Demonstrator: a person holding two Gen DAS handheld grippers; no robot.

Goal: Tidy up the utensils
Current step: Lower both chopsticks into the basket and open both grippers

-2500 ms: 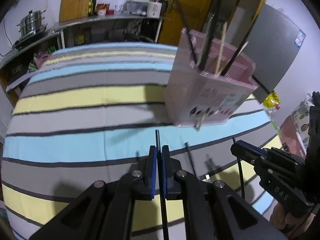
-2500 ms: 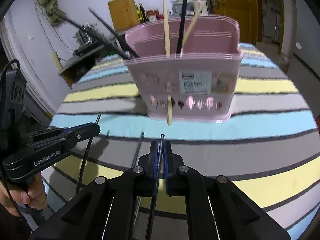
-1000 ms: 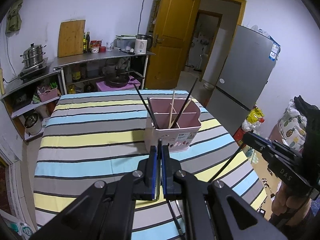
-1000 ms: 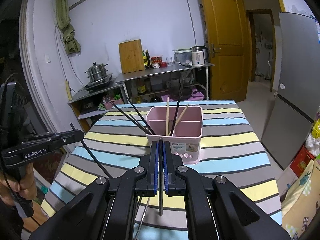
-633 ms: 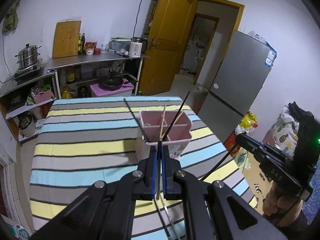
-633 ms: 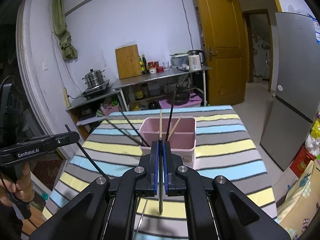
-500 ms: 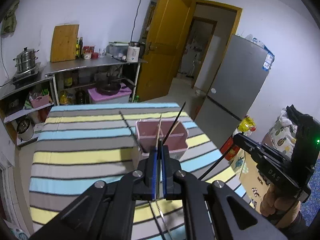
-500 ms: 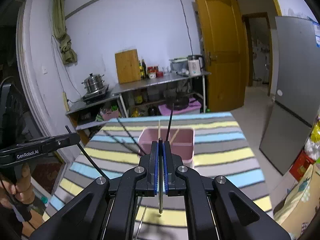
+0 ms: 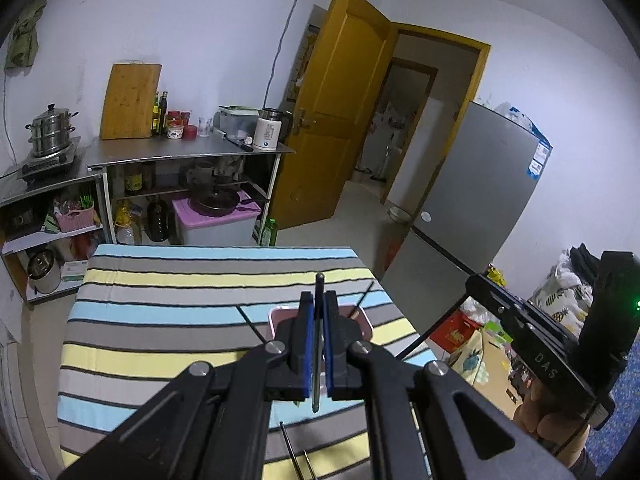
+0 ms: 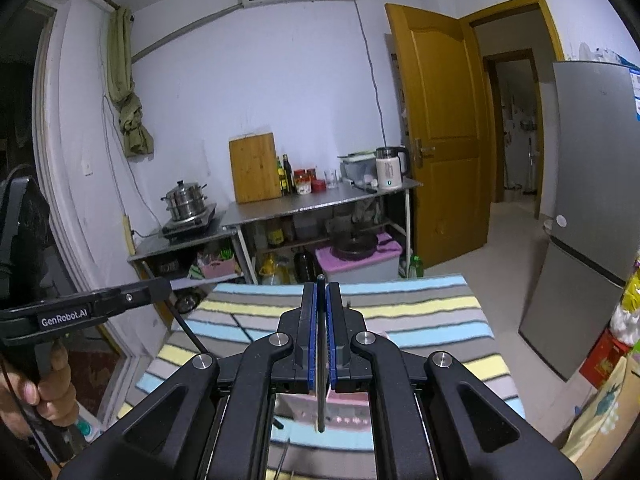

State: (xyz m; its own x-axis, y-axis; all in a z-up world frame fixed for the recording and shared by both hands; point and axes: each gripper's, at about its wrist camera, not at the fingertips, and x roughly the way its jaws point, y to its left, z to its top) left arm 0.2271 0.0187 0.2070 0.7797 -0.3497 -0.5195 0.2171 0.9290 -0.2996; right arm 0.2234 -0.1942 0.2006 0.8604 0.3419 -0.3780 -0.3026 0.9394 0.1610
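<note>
Both claws are clamped on a dark chopstick each: left claw, right claw; both sticks run roughly along the fingers; the pink holder sits on the striped desk, below and ahead of both, about equally near.

The left gripper is showing "GenRobot.AI" in white on its side. The right gripper is displaying "DAS".
</note>
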